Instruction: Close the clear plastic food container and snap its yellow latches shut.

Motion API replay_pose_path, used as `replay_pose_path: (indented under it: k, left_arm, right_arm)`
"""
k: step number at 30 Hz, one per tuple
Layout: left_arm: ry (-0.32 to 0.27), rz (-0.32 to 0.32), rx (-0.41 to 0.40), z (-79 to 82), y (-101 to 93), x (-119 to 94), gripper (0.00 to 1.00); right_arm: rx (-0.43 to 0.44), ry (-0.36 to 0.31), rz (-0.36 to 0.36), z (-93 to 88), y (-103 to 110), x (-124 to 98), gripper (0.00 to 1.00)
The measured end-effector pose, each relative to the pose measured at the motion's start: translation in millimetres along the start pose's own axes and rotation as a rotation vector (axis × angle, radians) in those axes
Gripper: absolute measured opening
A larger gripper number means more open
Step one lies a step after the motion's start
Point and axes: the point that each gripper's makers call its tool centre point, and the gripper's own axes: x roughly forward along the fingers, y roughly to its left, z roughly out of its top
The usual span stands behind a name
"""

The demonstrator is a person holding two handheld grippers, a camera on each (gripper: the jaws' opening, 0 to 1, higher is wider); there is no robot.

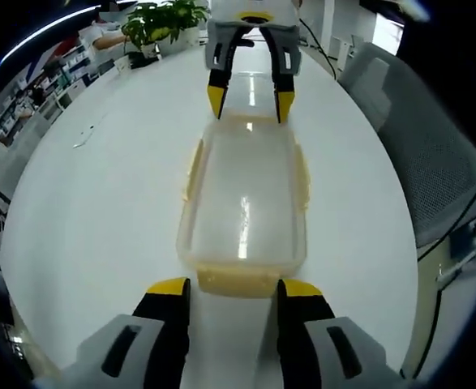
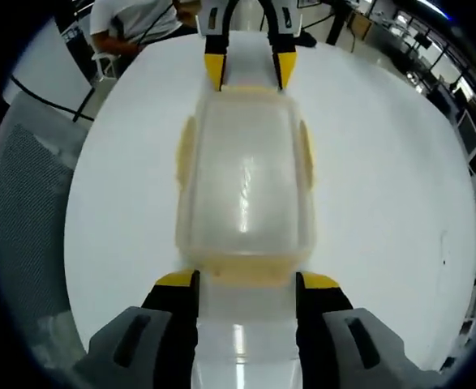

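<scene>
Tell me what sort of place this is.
Probably an open-plan office: a large white table, a grey mesh office chair, a potted plant, and desks with monitors beyond.

My left gripper point(image 1: 234, 288) and right gripper point(image 2: 246, 279): grey bodies, black jaws, yellow tips, dark oval slots beside the jaws.
</scene>
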Motion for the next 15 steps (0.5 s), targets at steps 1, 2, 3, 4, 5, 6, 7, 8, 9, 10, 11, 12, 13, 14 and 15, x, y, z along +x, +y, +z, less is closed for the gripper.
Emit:
replay_pose_path:
  k: [1,2,3,4,5,6,7,8,9,10,11,12,13,14,15]
  left_arm:
    - [0.001,-0.006,0.003,-0.2,-0.6,0.8,0.34]
    - [0.005,-0.013,0.009,-0.5,-1.6,2.0,0.34]
    - [0.006,-0.013,0.009,-0.7,-1.7,2.4,0.34]
    - [0.008,-0.015,0.013,-0.7,-1.6,3.4,0.34]
    - [0.009,-0.018,0.014,-0.6,-1.7,3.8,0.34]
    - [0.011,-0.021,0.012,-0.9,-1.7,4.4,0.34]
    - [0.013,-0.025,0.007,-1.4,-1.7,5.6,0.34]
    - [0.009,-0.029,0.003,-0.8,-1.8,5.5,0.35]
    - [0.011,-0.035,0.004,-0.9,-2.4,5.1,0.35]
    - [0.009,-0.038,0.006,-0.7,-2.3,5.3,0.35]
    - [0.010,-0.044,0.006,-0.8,-1.7,5.5,0.34]
    - [0.008,-0.047,0.009,-0.5,-1.7,5.6,0.34]
    - [0.007,-0.051,0.014,-0.2,-1.7,5.7,0.34]
    - [0.007,-0.054,0.019,0.0,-1.9,5.7,0.34]
    - [0.007,-0.056,0.024,0.1,-1.9,5.8,0.34]
  right_arm:
    - [0.004,0.005,0.001,-0.7,-0.1,1.1,0.43]
    - [0.017,0.004,0.011,0.1,0.6,1.0,0.42]
    - [0.030,-0.010,0.008,2.9,-0.1,1.3,0.42]
    - [0.024,-0.007,0.009,2.7,-0.5,1.3,0.42]
    - [0.027,-0.002,0.013,2.0,-0.5,1.3,0.43]
    - [0.025,-0.003,0.017,2.0,-0.2,1.4,0.42]
    - [0.028,-0.003,0.021,2.1,0.0,1.6,0.42]
    - [0.030,-0.003,0.020,2.1,-0.4,1.8,0.42]
    - [0.027,-0.001,0.021,2.0,-0.3,1.9,0.42]
    - [0.027,0.001,0.021,2.0,-0.4,2.0,0.42]
    - [0.020,0.001,0.023,2.2,-0.2,1.9,0.42]
    - [0.016,0.000,0.024,2.4,-0.1,2.0,0.42]
    - [0.014,0.001,0.024,2.6,0.1,1.8,0.42]
    - [0.011,0.001,0.025,2.8,0.3,1.9,0.41]
    - [0.000,0.002,0.028,3.5,1.4,2.1,0.41]
